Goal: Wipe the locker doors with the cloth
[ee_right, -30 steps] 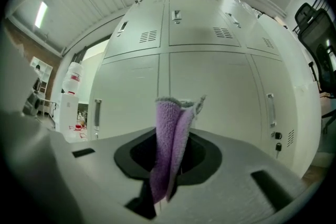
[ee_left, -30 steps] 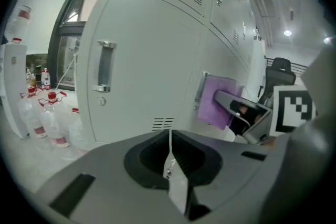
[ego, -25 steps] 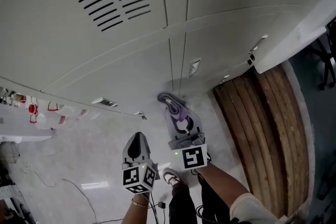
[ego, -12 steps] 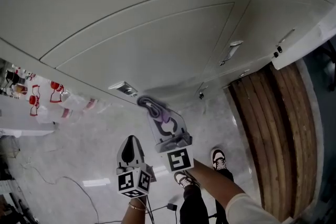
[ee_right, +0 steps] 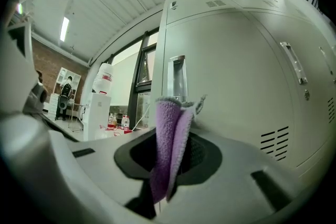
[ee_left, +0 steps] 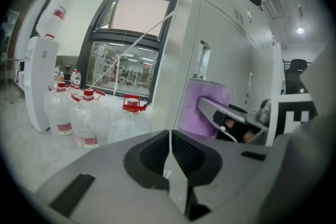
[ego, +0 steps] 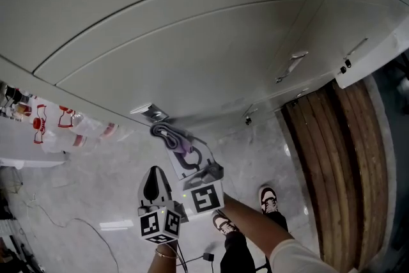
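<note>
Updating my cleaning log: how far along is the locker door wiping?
Done: cannot tell; no wipe marks show anywhere. In hand: the right gripper clamps the purple cloth, its end by the lower locker door, near its recessed handle. The left gripper is shut, empty. Left: likely the neighbouring doors.

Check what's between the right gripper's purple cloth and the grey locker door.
Nothing. In the right gripper view the purple terry cloth, clamped by the right gripper, faces the grey metal locker door with no object between; contact unclear.

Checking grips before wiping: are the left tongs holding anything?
No, the left tongs are shut together with nothing between them.
</note>
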`<state>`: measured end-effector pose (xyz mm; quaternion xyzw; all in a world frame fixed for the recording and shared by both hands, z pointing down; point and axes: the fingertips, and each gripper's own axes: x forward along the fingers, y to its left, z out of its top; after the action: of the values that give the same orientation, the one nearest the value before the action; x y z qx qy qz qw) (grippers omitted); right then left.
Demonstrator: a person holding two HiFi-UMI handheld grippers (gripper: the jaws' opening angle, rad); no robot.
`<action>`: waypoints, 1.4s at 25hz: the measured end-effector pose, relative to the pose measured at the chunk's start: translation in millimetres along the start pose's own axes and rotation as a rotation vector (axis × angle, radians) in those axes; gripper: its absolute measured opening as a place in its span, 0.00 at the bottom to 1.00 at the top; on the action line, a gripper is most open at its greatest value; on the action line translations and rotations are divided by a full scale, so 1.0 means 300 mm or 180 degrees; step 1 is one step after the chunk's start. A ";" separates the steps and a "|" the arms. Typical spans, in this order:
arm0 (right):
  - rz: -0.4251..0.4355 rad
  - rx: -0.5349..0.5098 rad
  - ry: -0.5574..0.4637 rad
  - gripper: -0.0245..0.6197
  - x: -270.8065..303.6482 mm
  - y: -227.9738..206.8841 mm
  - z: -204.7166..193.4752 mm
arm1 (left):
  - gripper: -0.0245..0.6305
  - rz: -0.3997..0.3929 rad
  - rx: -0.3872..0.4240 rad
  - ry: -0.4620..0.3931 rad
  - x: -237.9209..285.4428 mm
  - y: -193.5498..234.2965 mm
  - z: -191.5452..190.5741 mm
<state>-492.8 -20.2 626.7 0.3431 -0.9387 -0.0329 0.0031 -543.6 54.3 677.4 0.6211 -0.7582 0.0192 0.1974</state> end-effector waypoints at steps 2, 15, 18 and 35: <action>0.0002 -0.0009 -0.0034 0.14 0.014 -0.001 -0.001 | 0.06 -0.0003 -0.0006 -0.0009 0.005 -0.009 -0.001; -0.0047 -0.0171 -0.0123 0.14 -0.013 -0.092 -0.010 | 0.06 -0.0028 0.0000 -0.0004 0.020 -0.075 -0.019; -0.0102 -0.0166 -0.0123 0.14 -0.032 -0.135 -0.008 | 0.06 -0.0014 0.0004 0.0054 0.023 -0.105 -0.010; -0.0448 -0.0196 -0.0104 0.14 -0.181 -0.452 0.024 | 0.06 -0.0226 0.0077 0.0102 0.093 -0.357 -0.015</action>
<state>-364.4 -88.1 611.6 0.4073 -0.9108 -0.0675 -0.0040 -445.0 5.1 667.4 0.6497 -0.7321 0.0313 0.2025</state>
